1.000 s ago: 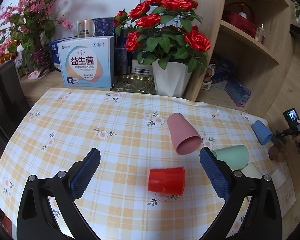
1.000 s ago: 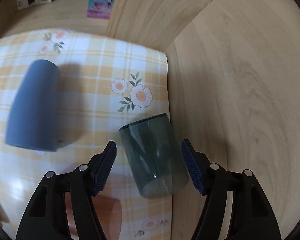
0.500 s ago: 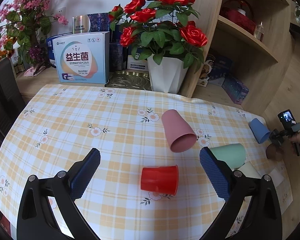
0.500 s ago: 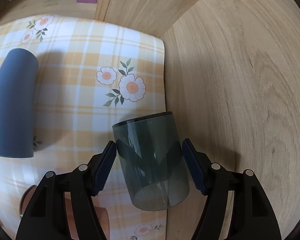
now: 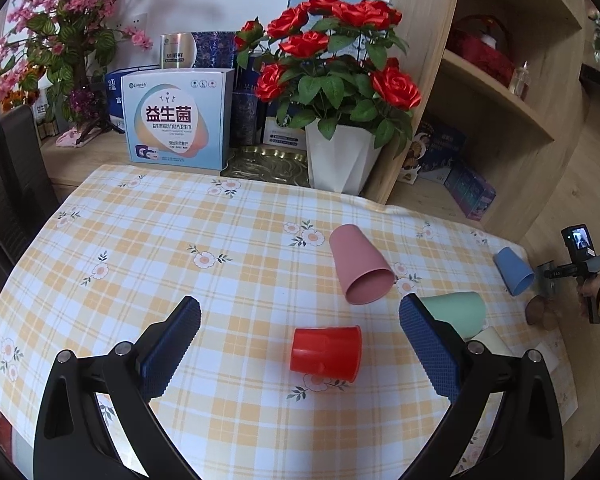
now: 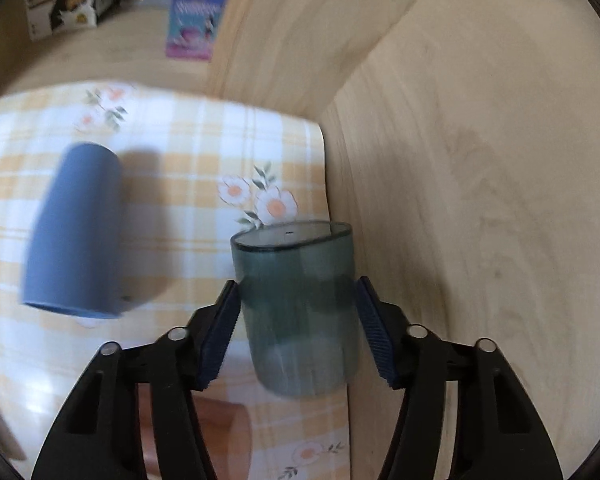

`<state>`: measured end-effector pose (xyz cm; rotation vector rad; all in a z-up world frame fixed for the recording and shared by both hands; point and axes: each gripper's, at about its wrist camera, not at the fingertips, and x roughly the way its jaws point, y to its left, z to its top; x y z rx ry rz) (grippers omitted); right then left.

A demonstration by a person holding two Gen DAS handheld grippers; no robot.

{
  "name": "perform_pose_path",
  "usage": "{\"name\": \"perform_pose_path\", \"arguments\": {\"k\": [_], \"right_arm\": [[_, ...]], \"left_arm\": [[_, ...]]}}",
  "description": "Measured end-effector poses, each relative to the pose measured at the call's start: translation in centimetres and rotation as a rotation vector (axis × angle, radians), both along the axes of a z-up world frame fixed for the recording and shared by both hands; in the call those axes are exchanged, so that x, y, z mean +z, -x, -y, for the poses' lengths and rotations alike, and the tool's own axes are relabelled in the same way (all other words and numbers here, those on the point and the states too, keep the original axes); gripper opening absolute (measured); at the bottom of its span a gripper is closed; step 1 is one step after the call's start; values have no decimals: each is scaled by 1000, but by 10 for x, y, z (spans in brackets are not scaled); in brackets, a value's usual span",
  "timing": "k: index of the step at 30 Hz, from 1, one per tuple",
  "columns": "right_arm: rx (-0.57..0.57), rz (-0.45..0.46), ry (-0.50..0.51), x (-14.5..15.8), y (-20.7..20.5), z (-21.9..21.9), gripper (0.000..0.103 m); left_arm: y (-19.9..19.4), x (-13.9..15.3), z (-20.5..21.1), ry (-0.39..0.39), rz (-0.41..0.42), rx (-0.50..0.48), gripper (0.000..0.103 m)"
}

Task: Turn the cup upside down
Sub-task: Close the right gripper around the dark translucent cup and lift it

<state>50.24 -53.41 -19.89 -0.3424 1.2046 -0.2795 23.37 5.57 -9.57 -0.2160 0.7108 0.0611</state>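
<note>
My right gripper [image 6: 296, 304] is shut on a dark see-through cup [image 6: 300, 304], both pads against its sides, and holds it tilted above the table's right edge. A blue cup [image 6: 74, 232] lies on its side to the left. My left gripper [image 5: 300, 320] is open and empty over the checked tablecloth [image 5: 160, 248]. A red cup [image 5: 326, 354] lies on its side between its fingers. A pink cup [image 5: 360, 270] and a green cup [image 5: 454, 312] also lie on their sides. The blue cup [image 5: 514, 272] and the right gripper's handle [image 5: 580, 260] show at the far right.
A white pot of red roses [image 5: 340, 160], boxes [image 5: 178, 118] and a wooden shelf unit [image 5: 500, 100] stand behind the table. A brown cup [image 6: 220, 432] lies under my right gripper. Wooden floor [image 6: 480, 200] lies right of the table edge.
My right gripper has closed on the dark cup and lifted it, turning it more upright; the view is blurred from motion. The left gripper has drifted slightly and stays open.
</note>
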Motion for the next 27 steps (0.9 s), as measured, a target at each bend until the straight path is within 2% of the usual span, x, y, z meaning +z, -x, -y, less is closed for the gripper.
{"name": "perform_pose_path", "arguments": {"k": [1,3,4,5,7,12,14,15,20,27], "right_arm": [[-5,10,-10,5,1,0,0],[-1,-28,-46,8,4,-4,1],[2,-38,-27,8,6,-5,1],[6,-34,-11,11,8,-4,1],[-1,-34,-65,16,10,-3,3],[-14,-49,-81,13,8,-1,5],[-20,-51,-98,11,6,2,33],[-17,-32,-107,10,2,3,65],[-30,-41,-145,3,-15,17,66],[-71,-88,-196,-21,-35,34,66]], "left_arm": [[3,2,0,5,8,-3,97],[9,5,0,10,17,-4,97],[13,7,-1,17,23,-6,97],[17,9,-1,21,30,-7,97],[22,12,-1,21,40,-8,97],[25,11,-3,23,35,-8,97],[22,9,-2,21,30,-5,97],[20,8,-2,22,26,-4,97],[4,3,6,22,8,-16,97],[-20,-8,22,24,-22,-51,97]]}}
